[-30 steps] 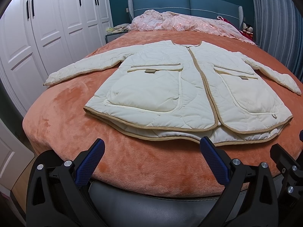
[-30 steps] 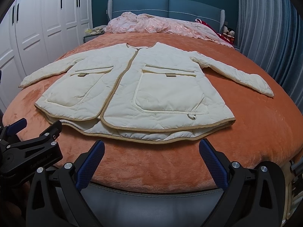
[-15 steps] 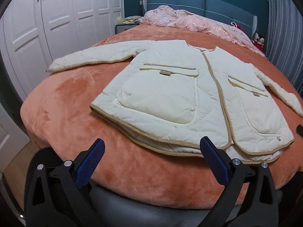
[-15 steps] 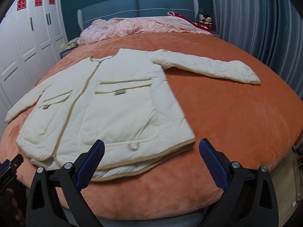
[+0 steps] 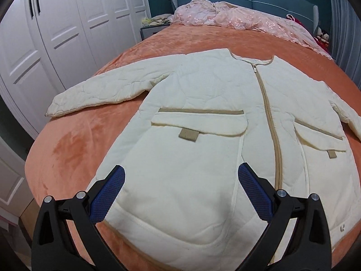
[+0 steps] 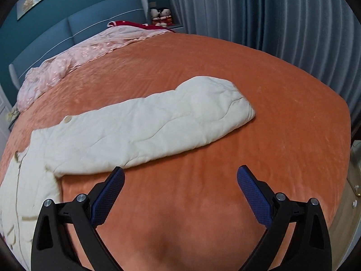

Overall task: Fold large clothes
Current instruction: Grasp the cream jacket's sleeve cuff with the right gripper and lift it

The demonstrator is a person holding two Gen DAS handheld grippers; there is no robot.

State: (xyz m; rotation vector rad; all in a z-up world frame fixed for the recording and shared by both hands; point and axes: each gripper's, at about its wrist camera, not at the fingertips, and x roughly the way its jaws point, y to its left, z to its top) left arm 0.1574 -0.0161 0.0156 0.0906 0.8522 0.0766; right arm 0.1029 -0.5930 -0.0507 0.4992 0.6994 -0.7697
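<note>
Jacket (image 5: 203,117) flat — under left tongs (image 5: 180,183)

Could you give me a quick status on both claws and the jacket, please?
Left claw open over the jacket hem. Right claw open, empty, short of the sleeve. Jacket flat, unfolded. Nothing in the way.

Left hand-held gripper (image 5: 180,180) moved over the jacket (image 5: 203,158); right one (image 6: 180,180) swung toward its sleeve (image 6: 158,124).

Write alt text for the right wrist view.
The open right tool hovers over an orange bedspread, aimed just below a cream quilted jacket sleeve lying flat. A pink quilt and blue curtains lie beyond.
</note>
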